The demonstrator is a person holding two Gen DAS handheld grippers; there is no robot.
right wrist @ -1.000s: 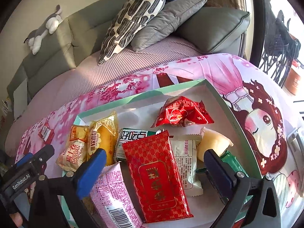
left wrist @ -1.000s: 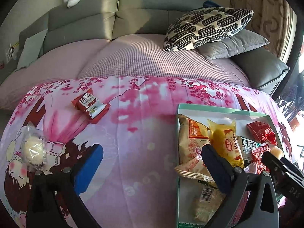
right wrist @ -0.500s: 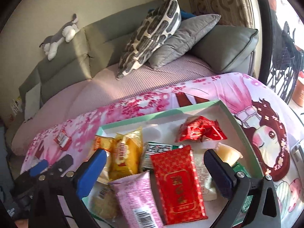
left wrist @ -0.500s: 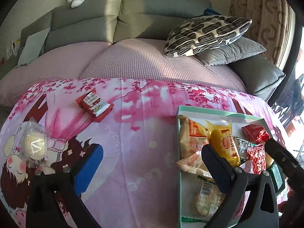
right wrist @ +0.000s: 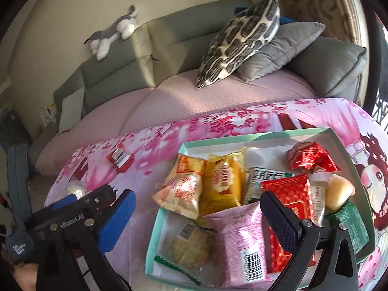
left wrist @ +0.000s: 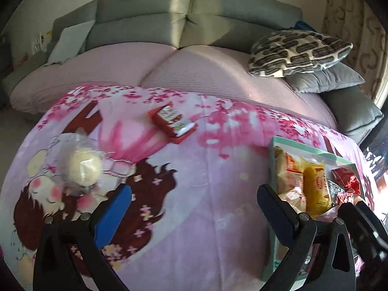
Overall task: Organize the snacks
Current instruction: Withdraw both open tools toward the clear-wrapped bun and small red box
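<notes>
A green-rimmed box (right wrist: 254, 135) holds several snack packets, among them a yellow one (right wrist: 224, 179) and a pink one (right wrist: 242, 240). It also shows at the right of the left wrist view (left wrist: 272, 150). On the pink cloth outside it lie a red packet (left wrist: 173, 122) and a round bun in clear wrap (left wrist: 83, 166). My left gripper (left wrist: 194, 200) is open and empty above the cloth, the bun just left of its blue finger. My right gripper (right wrist: 197, 209) is open and empty above the box's near end.
A grey sofa (left wrist: 145, 24) with a pink cover stands behind the table. A patterned pillow (left wrist: 300, 51) and a grey pillow (left wrist: 325, 78) lie at its right end. A plush toy (right wrist: 111, 32) sits on the backrest.
My left gripper has swung left, so the bun and red packet sit nearer its centre. My right gripper has pulled back and left, bringing the box's near end into view.
</notes>
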